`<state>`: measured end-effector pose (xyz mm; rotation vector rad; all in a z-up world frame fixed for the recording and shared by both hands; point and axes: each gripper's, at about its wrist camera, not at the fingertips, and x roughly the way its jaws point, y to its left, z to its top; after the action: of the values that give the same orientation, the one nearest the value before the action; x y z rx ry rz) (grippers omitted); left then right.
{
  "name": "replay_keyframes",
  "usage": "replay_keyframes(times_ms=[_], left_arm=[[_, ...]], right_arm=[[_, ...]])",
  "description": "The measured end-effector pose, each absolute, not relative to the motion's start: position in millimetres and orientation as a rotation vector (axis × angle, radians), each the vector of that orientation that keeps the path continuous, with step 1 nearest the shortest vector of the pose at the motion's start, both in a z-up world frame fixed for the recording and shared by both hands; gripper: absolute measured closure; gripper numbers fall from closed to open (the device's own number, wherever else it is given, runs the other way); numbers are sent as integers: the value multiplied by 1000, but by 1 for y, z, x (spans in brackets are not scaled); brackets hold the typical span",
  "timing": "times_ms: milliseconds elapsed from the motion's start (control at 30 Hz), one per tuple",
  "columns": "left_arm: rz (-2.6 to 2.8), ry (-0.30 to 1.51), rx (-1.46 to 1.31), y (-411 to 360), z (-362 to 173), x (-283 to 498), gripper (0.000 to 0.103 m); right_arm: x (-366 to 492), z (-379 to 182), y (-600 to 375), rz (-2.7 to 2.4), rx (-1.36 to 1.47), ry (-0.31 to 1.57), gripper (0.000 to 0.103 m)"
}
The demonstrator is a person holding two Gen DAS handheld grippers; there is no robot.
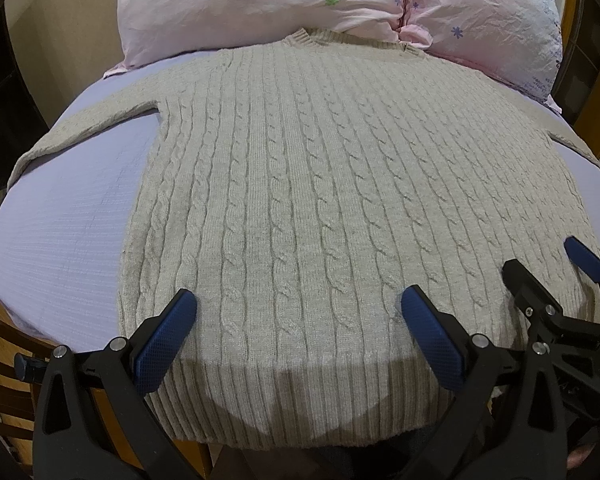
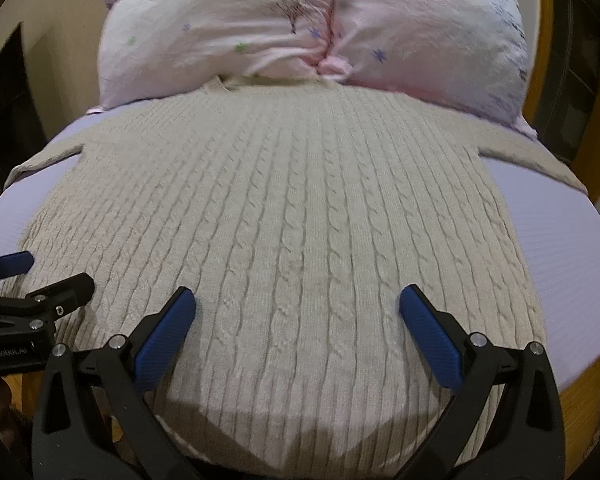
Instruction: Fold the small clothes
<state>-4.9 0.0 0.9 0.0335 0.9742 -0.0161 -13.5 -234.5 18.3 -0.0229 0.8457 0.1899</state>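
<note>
A beige cable-knit sweater (image 1: 300, 184) lies flat on a lavender sheet, collar far, ribbed hem near, both sleeves spread sideways. It also shows in the right wrist view (image 2: 284, 224). My left gripper (image 1: 298, 300) is open and empty, hovering above the hem left of centre. My right gripper (image 2: 298, 300) is open and empty, hovering above the hem right of centre. The right gripper shows at the right edge of the left wrist view (image 1: 548, 272), and the left gripper at the left edge of the right wrist view (image 2: 48, 276).
Two pink flowered pillows (image 1: 340, 4) lie behind the collar, also in the right wrist view (image 2: 300, 28). The lavender sheet (image 1: 68, 216) is bare beside the sweater. A wooden bed frame (image 2: 580, 396) edges the mattress.
</note>
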Motion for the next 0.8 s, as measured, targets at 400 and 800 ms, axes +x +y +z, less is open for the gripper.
replay_keyframes(times_ms=[400, 800], left_arm=[[-180, 670, -137, 40, 28, -2, 1], [-206, 483, -347, 122, 68, 46, 1]], right_arm=[[89, 80, -488, -12, 561, 653, 5], [195, 4, -685, -577, 921, 744, 56]])
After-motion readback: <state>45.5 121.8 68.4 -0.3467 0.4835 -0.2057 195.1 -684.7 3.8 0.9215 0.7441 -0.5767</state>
